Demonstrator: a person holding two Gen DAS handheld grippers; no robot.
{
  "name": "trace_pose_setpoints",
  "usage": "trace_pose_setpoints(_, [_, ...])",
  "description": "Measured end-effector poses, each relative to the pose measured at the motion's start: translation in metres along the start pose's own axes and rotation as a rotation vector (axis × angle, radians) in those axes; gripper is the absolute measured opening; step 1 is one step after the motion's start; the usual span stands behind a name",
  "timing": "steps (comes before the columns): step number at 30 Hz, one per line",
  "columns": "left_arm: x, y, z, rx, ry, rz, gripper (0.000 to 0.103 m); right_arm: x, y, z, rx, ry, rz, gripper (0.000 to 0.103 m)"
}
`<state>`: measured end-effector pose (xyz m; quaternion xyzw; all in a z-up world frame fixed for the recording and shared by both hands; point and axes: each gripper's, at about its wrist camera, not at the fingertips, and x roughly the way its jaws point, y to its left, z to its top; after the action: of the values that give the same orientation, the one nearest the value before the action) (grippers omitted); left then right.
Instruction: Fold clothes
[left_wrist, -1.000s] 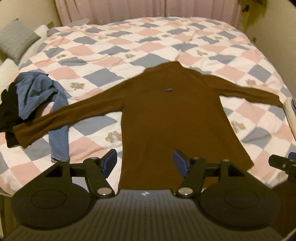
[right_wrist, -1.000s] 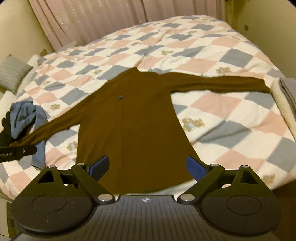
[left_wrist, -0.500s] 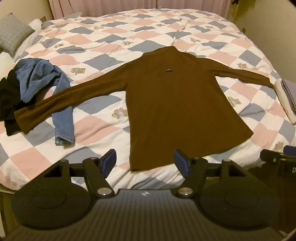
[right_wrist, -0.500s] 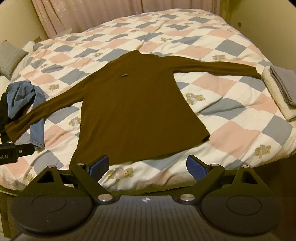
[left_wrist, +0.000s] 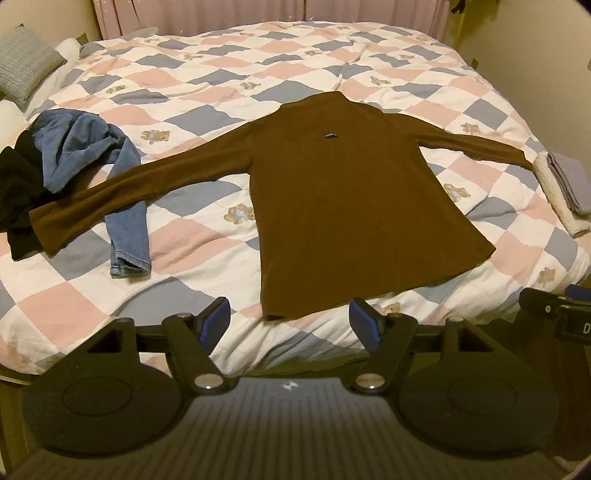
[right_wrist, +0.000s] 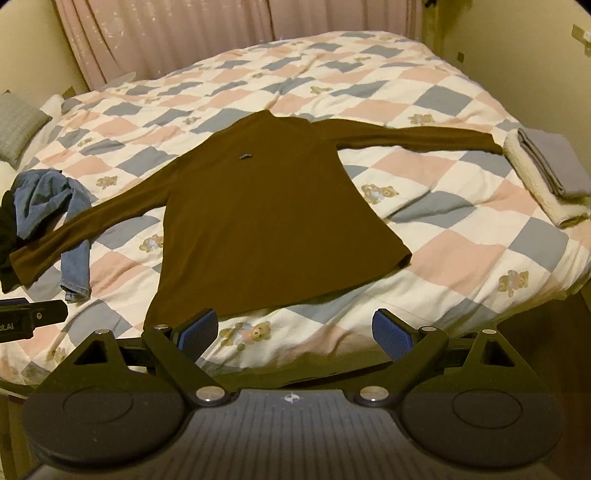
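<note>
Both wrist views look from the bed's foot toward the curtain (right_wrist: 229, 48), sharing the brown sweater (left_wrist: 351, 206)

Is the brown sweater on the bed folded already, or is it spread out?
Spread out. The brown sweater lies flat on the quilt, with both sleeves stretched sideways and no fold visible.

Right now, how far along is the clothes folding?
Done: a folded stack sits at the bed's right edge. In hand: nothing; left claw and right claw are open, while the brown top lies flat, unfolded. Left: that top, jeans, black garment.
</note>
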<state>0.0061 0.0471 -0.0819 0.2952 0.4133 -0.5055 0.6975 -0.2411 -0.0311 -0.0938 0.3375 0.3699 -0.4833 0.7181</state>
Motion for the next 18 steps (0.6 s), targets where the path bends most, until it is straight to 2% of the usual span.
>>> trace_pose_setpoints(4, [0.009,0.001,0.007,-0.023,0.008,0.004,0.068,0.011,-0.005,0.01,-0.01,0.01,0.01,0.093])
trace_pose_setpoints(9, [0.031,0.01,0.023,-0.092,0.008,-0.009,0.068,0.042,-0.009,0.039,-0.029,0.039,0.038,0.093])
trace_pose_setpoints(12, [0.051,0.028,0.033,-0.203,0.003,-0.032,0.068,0.065,-0.01,0.064,-0.057,0.063,0.056,0.093])
trace_pose_setpoints(16, [0.078,0.07,0.034,-0.453,0.007,-0.014,0.068,0.097,-0.012,0.1,-0.114,0.114,0.113,0.094])
trace_pose_setpoints(18, [0.088,0.093,0.028,-0.588,-0.023,0.018,0.068,0.12,-0.01,0.116,-0.146,0.135,0.139,0.095])
